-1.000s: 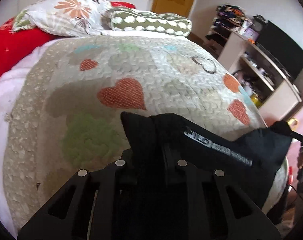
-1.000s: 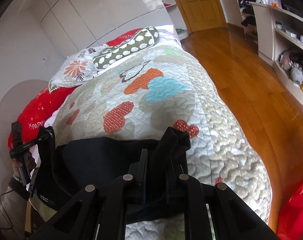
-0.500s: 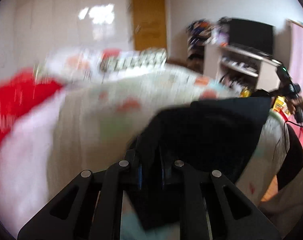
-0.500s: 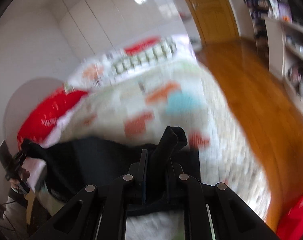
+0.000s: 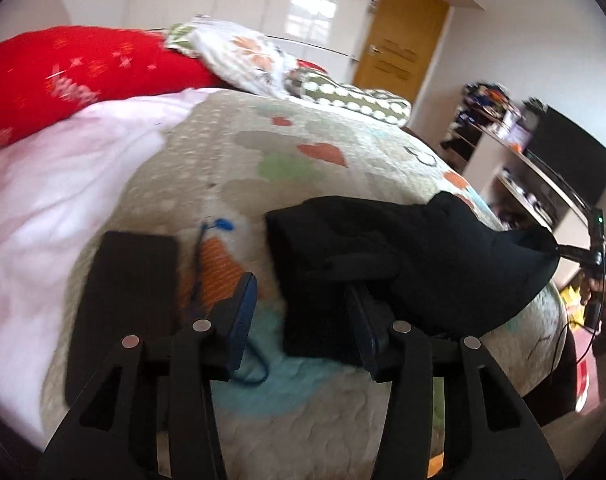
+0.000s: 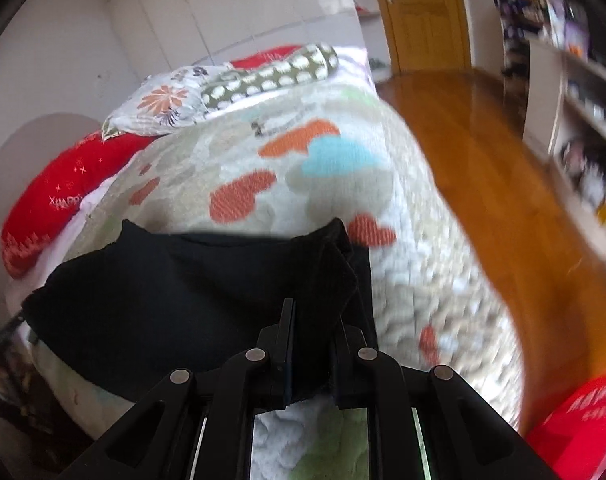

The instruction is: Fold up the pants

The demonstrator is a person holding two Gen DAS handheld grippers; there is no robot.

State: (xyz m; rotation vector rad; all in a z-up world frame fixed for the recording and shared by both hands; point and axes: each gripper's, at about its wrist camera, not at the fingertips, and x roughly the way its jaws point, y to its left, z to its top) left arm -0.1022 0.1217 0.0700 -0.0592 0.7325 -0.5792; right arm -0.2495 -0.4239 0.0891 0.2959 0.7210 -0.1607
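1. Now the black pants (image 5: 403, 248) lie bunched on the bed (image 5: 343, 408), near its close edge.
2. They look soft and floppy and light. They sag between the two tools like a little hammock.
3. Soft cloth slips and droops, so I think the best spots to pinch are the corners and the thick hem.
4. The left gripper (image 5: 303, 320) has just been opening its jaws. They stand partly apart with quilt showing between them. The right-hand finger (image 5: 363, 332) sits under the cloth's edge, but nothing is squeezed.
5. The right gripper (image 6: 309, 344) has its jaws almost closed, pinching a bunched corner of the pants tight.
6. A flat black thing (image 5: 123, 300) and a thin blue cord (image 5: 207, 248) lie on the quilt beside the left tool.
7. The bed has a puffy quilt with hearts, so cloth will not slide much. Pillows (image 6: 171, 104) sit at the far end.
8. A red cushion (image 5: 83, 76), a wooden door (image 5: 399, 52), a shiny wood floor (image 6: 483, 168) and full shelves (image 6: 583, 140) are around.
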